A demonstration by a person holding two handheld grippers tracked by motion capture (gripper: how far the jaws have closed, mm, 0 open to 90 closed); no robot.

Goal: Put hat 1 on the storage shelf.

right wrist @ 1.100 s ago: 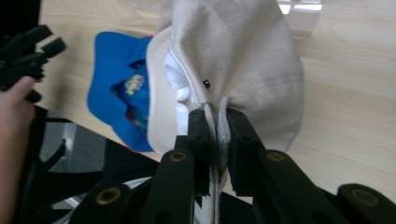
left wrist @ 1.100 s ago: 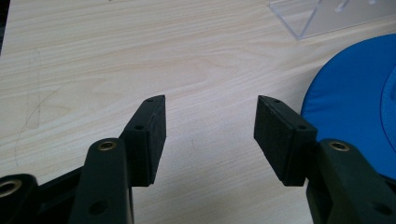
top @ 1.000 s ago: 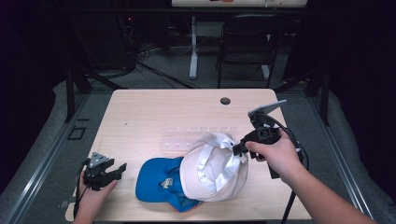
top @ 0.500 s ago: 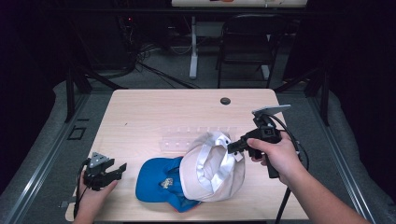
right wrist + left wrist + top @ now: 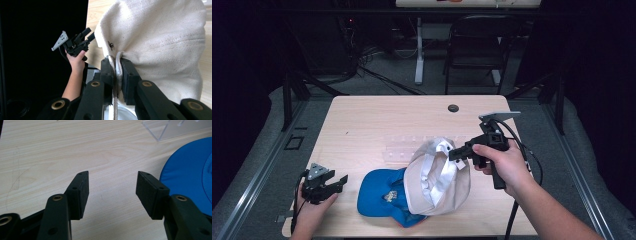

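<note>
Cream canvas cap (image 5: 437, 180) hangs tilted over the blue cap (image 5: 379, 197) on the bench (image 5: 362, 125), its edge clenched in the right tool (image 5: 456, 154). Left tool (image 5: 341, 180) rests released nearby. Lifting is underway; next likely calls for raising clear and placing.

My black right gripper (image 5: 116, 72) pinches a cream canvas cap (image 5: 437, 180) with paler, shiny lining; beside the cap lies a bright blue cap (image 5: 379, 197); my left gripper (image 5: 112, 192) is black over the pale woodgrain table (image 5: 377, 120); a clear acrylic rack (image 5: 172, 128) sits beyond the blue cap.
</note>
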